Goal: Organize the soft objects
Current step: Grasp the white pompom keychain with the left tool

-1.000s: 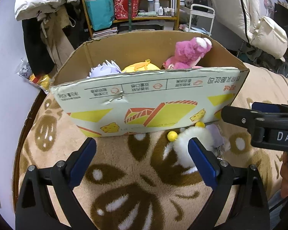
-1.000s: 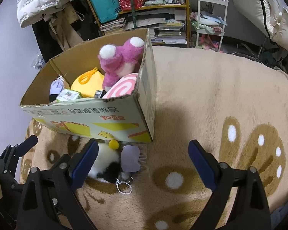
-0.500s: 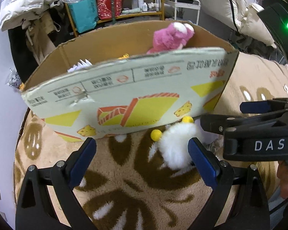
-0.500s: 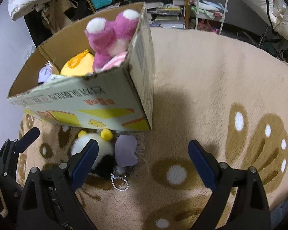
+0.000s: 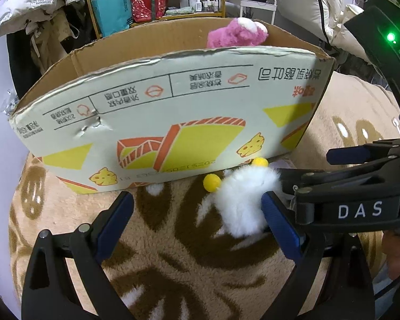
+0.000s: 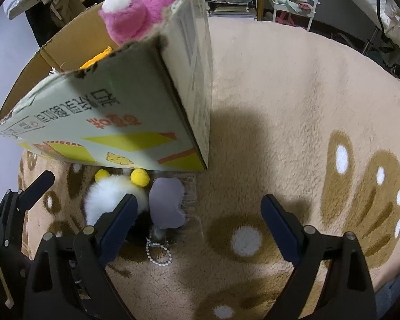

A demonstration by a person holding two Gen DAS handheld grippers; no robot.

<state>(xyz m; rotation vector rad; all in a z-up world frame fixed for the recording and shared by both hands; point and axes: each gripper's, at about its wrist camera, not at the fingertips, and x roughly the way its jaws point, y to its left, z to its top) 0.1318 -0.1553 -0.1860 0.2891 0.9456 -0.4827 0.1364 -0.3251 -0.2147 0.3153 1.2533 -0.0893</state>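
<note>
While both jaws gape, white plush (image 6: pixel 104 200) lies beside box (image 6: pixel 125 130).

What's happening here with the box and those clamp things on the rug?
A person is tidying soft toys into a cardboard box on a rug. A pink plush is already inside. One white fluffy toy with yellow pompoms lies on the rug against the box. The left tool and right tool are both open, low around it, gripping nothing yet.

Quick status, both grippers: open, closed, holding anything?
Left gripper: open, empty.
Right gripper: open, empty, beside the white fluffy toy.
</note>
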